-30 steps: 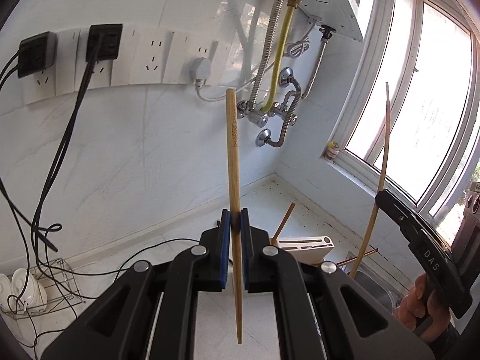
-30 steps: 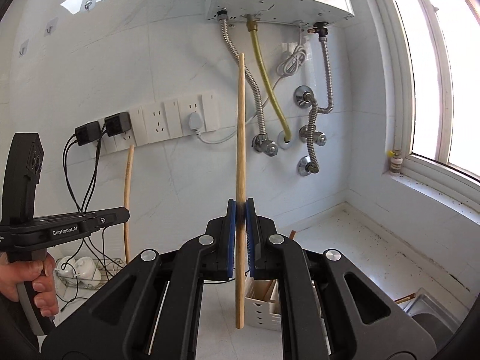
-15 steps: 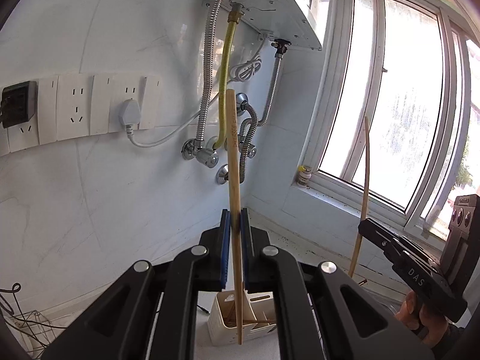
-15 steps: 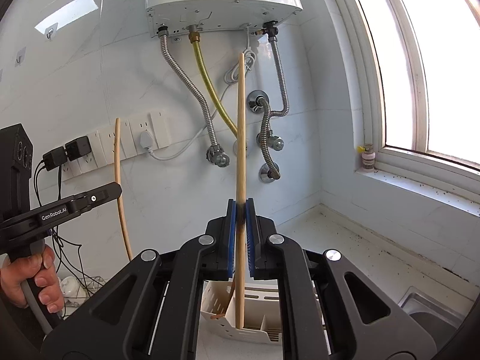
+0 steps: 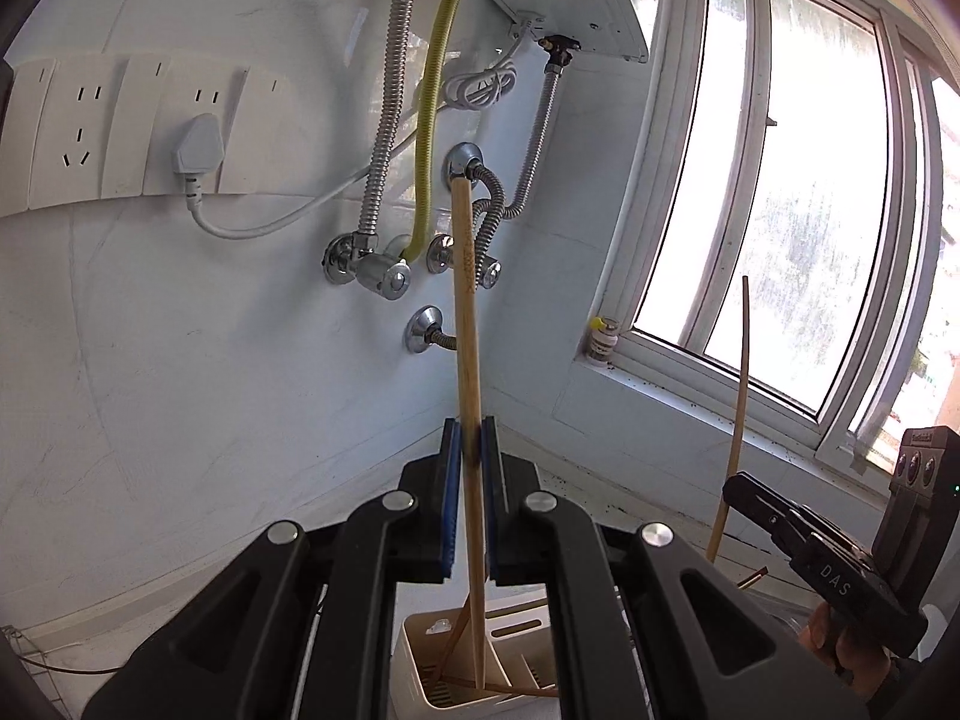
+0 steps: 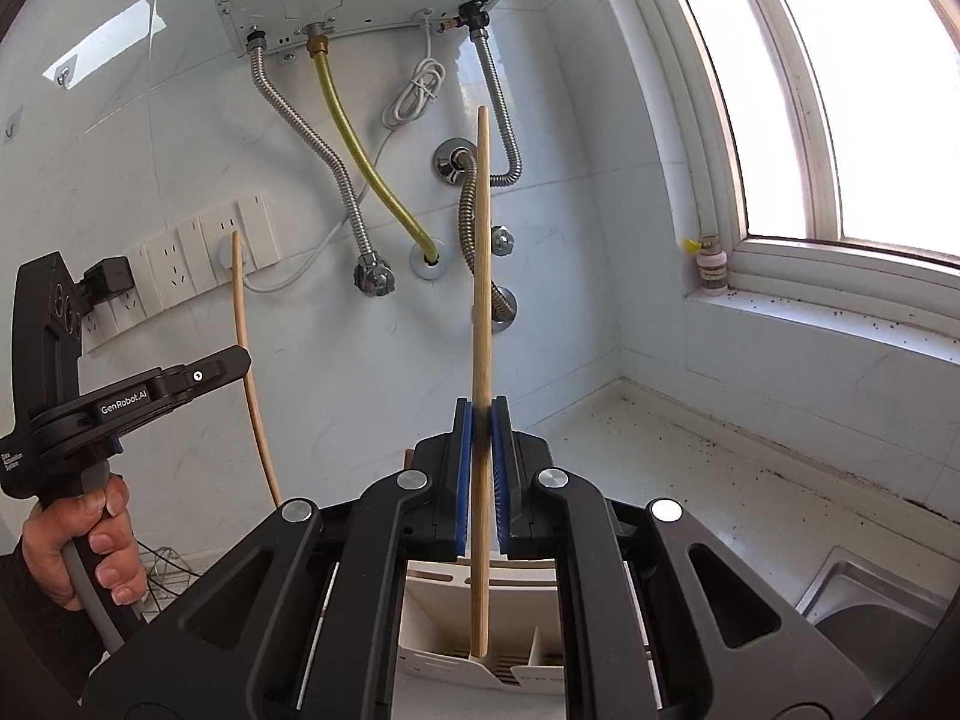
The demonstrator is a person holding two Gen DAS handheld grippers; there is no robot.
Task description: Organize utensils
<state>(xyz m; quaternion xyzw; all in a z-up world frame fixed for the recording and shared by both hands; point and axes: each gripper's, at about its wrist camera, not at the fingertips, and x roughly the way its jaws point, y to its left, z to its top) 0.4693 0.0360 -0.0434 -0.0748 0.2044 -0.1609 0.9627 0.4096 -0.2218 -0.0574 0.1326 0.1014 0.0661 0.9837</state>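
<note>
Both chopsticks vertical over holder, tips at slots.
L gripper [image 5: 470,474] clamped on chopstick [image 5: 465,360], R gripper [image 6: 480,456] clamped on 2nd chopstick [image 6: 482,300]; upright for straight drop into utensil holder [image 6: 444,618].

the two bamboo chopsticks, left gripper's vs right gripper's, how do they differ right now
The bamboo chopstick in the left gripper has its tip down inside the cream plastic utensil holder, beside another stick lying there. The bamboo chopstick in the right gripper ends at about the holder's rim. The left one leans slightly; the right one stands nearly plumb. Both are pinched mid-length, pointing down.
</note>
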